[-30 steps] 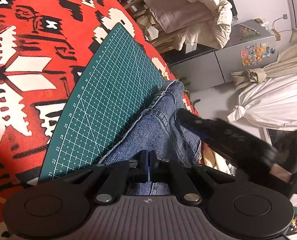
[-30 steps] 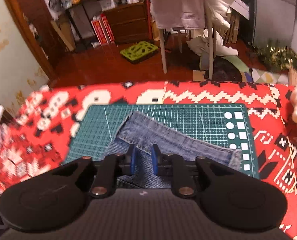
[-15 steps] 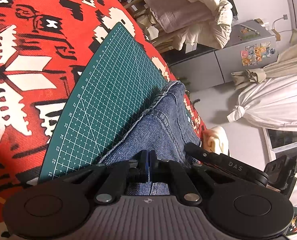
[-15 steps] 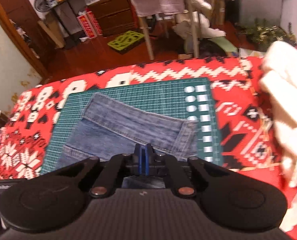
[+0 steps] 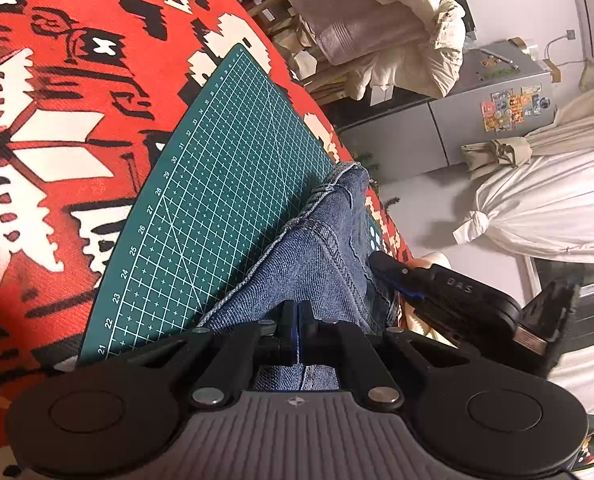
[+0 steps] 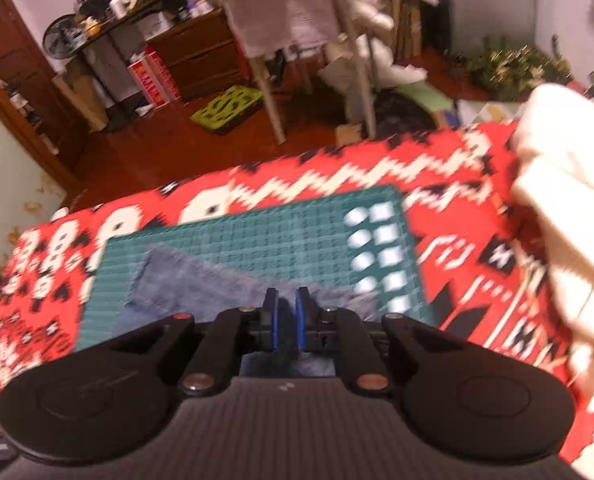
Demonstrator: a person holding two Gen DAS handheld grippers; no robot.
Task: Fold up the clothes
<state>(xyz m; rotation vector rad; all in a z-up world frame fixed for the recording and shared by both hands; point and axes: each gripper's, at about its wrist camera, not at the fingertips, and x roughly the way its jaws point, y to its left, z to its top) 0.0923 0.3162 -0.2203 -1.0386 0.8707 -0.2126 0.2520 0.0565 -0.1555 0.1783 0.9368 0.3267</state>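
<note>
The jeans (image 5: 317,264) are mid-blue denim with paler stitching. The cutting mat (image 5: 225,184) is dark green with a white grid and numbers. The tablecloth (image 5: 57,120) is red with white and black geometric motifs. Both grippers' pads (image 6: 274,320) are blue on black bodies.

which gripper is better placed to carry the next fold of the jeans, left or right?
Left, probably. The left gripper is shut on the jeans lying on the green cutting mat, so it can lift that edge now. The right gripper is open over the denim and its view is motion-blurred; it would need to regrip first.
</note>
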